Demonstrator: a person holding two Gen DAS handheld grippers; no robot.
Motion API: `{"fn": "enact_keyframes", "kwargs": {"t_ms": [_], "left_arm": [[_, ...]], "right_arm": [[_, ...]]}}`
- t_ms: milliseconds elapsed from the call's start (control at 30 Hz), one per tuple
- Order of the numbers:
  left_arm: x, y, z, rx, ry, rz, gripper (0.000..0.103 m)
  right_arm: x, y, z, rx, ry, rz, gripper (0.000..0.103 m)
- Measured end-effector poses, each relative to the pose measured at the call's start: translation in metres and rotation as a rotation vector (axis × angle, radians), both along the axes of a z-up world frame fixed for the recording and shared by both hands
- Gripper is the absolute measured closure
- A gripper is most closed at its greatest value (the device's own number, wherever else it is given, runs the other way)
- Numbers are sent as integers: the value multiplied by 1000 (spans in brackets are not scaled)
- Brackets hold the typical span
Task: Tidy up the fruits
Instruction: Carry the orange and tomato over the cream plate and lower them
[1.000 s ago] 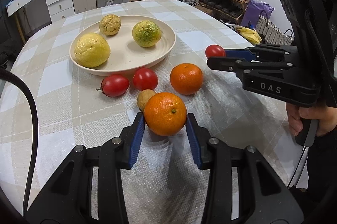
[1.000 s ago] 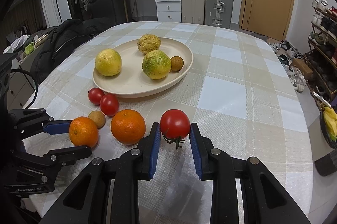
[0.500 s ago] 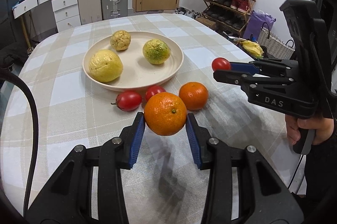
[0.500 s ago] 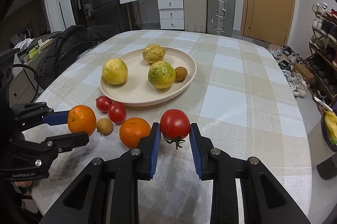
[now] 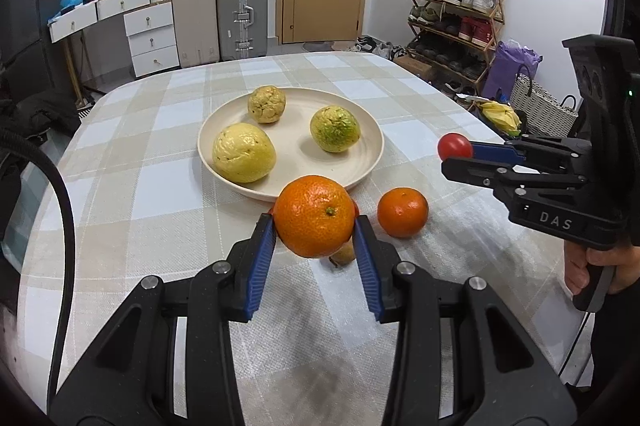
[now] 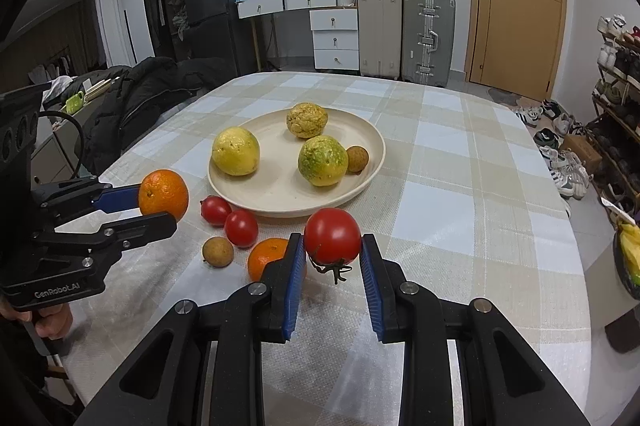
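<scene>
left tool point(image 5: 314, 226) clamped on a big orange point(image 5: 314, 214), held clear above the checked counter point(image 5: 160, 193), just short of the near rim of the cream plate point(image 5: 370, 161). right tool point(image 6: 332, 246) clamped on a red tomato point(image 6: 332, 236), stem hanging down, also lifted off the cloth and short of the plate.

likely slip-ups from here: round, smooth fruit pinched only at the sides, so a tilt or a bump could roll either one out of the pads. tomato soft, so a harder squeeze risks bruising or splitting the skin. both tools heading for the same plate could knock together over it. plate already carrying a yellow fruit point(image 6: 235, 151), a knobbly yellow one point(image 6: 307, 119), a green-yellow one point(image 6: 323, 160) and a small brown longan-like fruit point(image 6: 357, 158); dropping in from height could send these rolling, or bounce the newcomer over the low rim. free room mostly at the near side of the plate.

orange: bright, pebbled skin, green stem scar facing the left camera. tomato: glossy, even red, dried calyx below.

left on the cloth near the plate: a smaller orange point(image 5: 402, 211), two small tomatoes point(image 6: 230, 220) touching each other, and another brown fruit point(image 6: 217, 251).
</scene>
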State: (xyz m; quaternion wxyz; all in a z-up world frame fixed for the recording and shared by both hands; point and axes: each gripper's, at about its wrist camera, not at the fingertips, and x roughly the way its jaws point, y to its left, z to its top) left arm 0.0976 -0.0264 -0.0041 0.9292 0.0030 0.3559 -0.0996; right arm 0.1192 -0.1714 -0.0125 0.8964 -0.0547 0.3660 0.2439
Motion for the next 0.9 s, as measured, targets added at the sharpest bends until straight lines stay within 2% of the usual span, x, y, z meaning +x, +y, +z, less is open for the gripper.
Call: {"fn": "enact_keyframes", "kwargs": {"t_ms": [900], "left_arm": [[30,10,4,-16,-21,52,66]], "right_arm": [[4,10,11,69,-5,43,75]]}}
